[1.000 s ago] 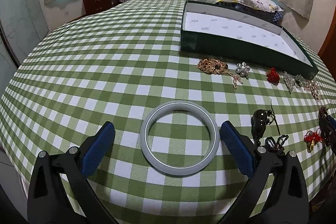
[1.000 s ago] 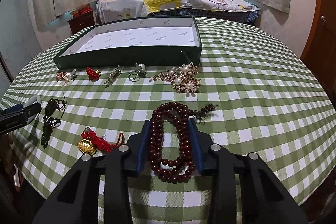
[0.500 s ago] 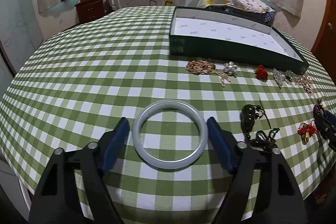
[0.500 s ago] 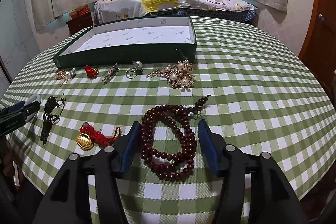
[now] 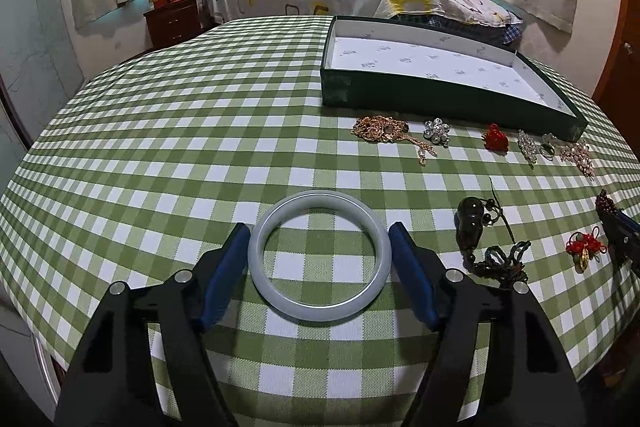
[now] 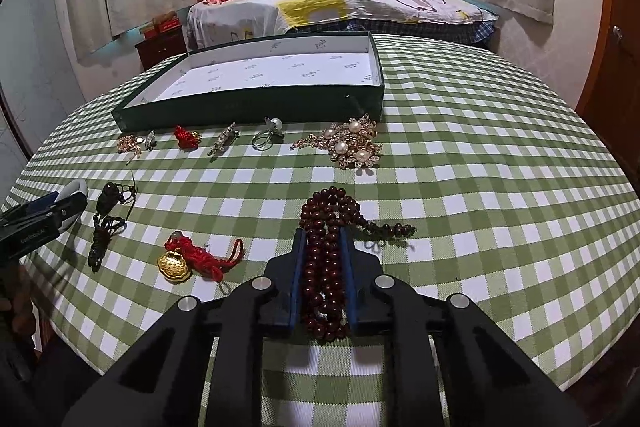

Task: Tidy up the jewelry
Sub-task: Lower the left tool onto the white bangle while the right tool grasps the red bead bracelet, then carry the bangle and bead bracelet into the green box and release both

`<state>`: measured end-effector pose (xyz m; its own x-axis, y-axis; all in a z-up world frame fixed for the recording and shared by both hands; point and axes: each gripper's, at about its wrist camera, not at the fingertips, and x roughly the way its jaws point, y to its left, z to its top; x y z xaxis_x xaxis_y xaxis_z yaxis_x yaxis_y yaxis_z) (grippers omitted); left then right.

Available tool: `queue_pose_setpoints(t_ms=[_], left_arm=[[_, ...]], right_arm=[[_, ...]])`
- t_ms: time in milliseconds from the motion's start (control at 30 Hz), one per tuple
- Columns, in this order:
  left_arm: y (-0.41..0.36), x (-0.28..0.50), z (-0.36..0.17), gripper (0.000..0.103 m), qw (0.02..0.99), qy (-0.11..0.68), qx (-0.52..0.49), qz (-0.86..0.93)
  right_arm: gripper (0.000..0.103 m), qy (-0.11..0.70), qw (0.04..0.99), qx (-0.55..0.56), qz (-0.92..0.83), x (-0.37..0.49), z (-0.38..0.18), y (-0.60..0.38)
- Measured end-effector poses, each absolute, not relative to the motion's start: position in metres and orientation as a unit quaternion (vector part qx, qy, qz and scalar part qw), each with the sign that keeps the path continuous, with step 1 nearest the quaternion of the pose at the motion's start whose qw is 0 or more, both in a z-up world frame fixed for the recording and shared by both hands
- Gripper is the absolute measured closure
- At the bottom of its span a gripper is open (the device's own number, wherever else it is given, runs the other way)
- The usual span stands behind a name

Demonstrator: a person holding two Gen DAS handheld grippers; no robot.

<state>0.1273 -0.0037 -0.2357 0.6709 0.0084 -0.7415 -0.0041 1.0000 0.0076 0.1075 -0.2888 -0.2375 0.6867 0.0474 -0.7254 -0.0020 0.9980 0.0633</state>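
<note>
A pale jade bangle (image 5: 264, 279) lies flat on the green checked tablecloth. My left gripper (image 5: 319, 233) has closed around it, with both blue pads touching its sides. My right gripper (image 6: 323, 235) is shut on a dark red bead bracelet (image 6: 326, 259), squeezing it into a narrow bunch. The bracelet's far loop and tassel (image 6: 390, 229) rest on the cloth. The open green box (image 6: 256, 105) with a white lining stands at the back; it also shows in the left wrist view (image 5: 440, 99).
In front of the box lie a gold brooch (image 5: 380, 129), a crystal flower (image 5: 437, 131), a red piece (image 6: 186, 138), a ring (image 6: 266, 137) and a pearl brooch (image 6: 352, 145). Nearer are a dark pendant (image 5: 470, 223) and a gold lock charm (image 6: 174, 265). A bed stands behind.
My left gripper's fingers closed in from wide open until they touch the bangle. My right gripper opened briefly, then shut on the bead bracelet, bunching it.
</note>
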Motion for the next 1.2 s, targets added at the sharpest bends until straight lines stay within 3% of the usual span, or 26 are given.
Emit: queue_pose_setpoints(t_ms=[667, 1200], left_arm=[[-0.011, 0.126, -0.198, 0.034, 0.933, 0.361, -0.005, -0.008], [-0.044, 0.184, -0.144, 0.034, 0.952, 0.303, -0.006, -0.047]], right_arm=[[0.091, 0.369, 0.928, 0.047, 0.024, 0.113, -0.213, -0.290], [0.091, 0.281, 0.957, 0.065, 0.031, 0.176, -0.141, -0.298]])
